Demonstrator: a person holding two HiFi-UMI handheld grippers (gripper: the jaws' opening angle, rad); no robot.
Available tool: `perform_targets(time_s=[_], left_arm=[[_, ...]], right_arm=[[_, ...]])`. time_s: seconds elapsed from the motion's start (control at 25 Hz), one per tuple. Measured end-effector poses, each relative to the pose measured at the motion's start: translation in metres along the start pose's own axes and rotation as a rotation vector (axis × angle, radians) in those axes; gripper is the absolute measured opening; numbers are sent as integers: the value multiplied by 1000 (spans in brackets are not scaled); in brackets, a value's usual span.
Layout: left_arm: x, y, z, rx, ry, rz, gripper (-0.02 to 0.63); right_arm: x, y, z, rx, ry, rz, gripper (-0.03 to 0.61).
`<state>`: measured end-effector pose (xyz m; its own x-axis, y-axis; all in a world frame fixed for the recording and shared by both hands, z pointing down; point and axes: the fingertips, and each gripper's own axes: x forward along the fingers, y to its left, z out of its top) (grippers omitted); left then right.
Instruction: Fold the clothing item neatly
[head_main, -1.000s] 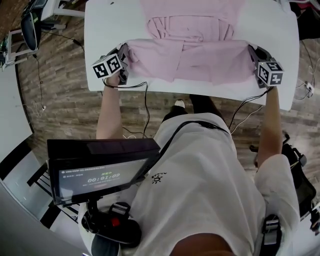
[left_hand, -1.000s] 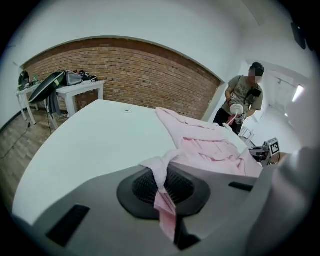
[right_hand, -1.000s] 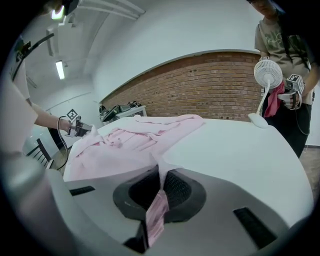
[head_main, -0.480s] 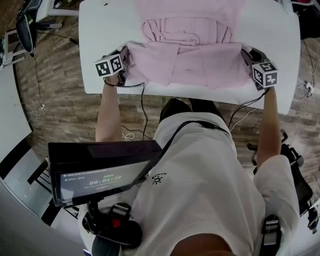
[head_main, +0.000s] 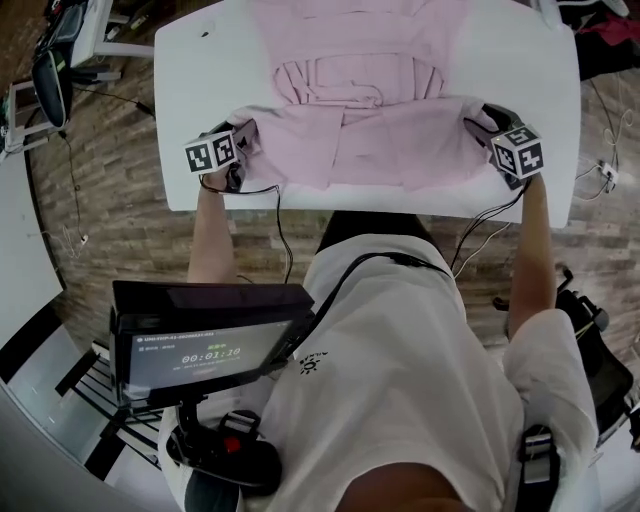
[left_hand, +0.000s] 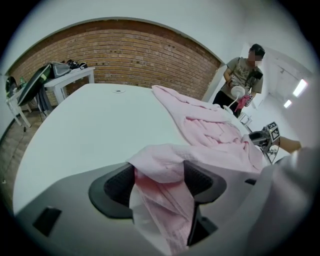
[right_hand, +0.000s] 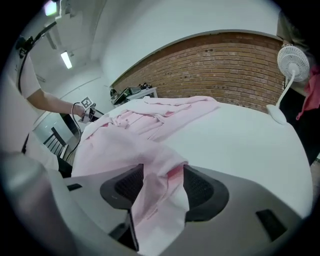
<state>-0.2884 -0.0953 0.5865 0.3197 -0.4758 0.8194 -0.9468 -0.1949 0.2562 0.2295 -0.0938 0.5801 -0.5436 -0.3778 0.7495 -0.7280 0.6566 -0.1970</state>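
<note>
A pink garment (head_main: 370, 130) lies spread on the white table (head_main: 200, 90), its near part folded over towards the table's front edge. My left gripper (head_main: 245, 142) is at the fold's near left corner and my right gripper (head_main: 478, 122) at its near right corner. In the left gripper view the jaws (left_hand: 159, 175) have just been opening, and a bunched corner of pink cloth (left_hand: 165, 165) still lies between the dark pads. The right gripper's jaws (right_hand: 162, 182) have also just been opening, with a cloth corner (right_hand: 160, 170) hanging loose between them.
A white standing fan (right_hand: 291, 65) is beyond the table's far right end, and a person (left_hand: 245, 75) stands there. Another white table (left_hand: 67, 77) is by the brick wall. Cables (head_main: 275, 215) hang off the front edge. A screen (head_main: 205, 345) hangs at my chest.
Both grippers have stayed at the fold's near corners while the left one sank a little towards the table. The folded edge now lies flatter along the table's front.
</note>
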Motion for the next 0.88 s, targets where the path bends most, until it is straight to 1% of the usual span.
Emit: perform_targets(time_s=[0.04, 0.12, 0.16, 0.28, 0.32, 0.44, 0.6, 0.68, 0.84, 0.88], left_arm=[[-1, -2, -1, -7, -4, -17, 301], [-2, -6, -3, -23, -14, -44, 321], [-3, -7, -3, -28, -19, -55, 341], [-10, -7, 0, -24, -23, -73, 376], [-16, -6, -1, -26, -26, -76, 402], [-40, 3, 2, -39, -55, -85, 402], [-57, 9, 11, -28, -113, -78, 402], [-60, 3, 20, -22, -140, -89, 402], [-67, -24, 29, 12, -173, -146, 399], [-70, -31, 29, 26, -181, -157, 380]], right_arm=[[-3, 0, -3, 11, -3, -6, 232], [-13, -4, -4, 33, -20, -29, 232], [-19, -7, -1, 42, -35, -44, 232], [-37, -7, 10, 53, -81, -86, 232], [-44, -3, 11, 56, -91, -98, 232], [-64, 13, 18, 65, -117, -128, 232], [-68, 29, 24, 73, -162, -139, 232], [-66, 33, 28, 72, -184, -134, 232], [-57, 48, 32, 52, -209, -117, 232], [-53, 54, 32, 41, -208, -109, 231]])
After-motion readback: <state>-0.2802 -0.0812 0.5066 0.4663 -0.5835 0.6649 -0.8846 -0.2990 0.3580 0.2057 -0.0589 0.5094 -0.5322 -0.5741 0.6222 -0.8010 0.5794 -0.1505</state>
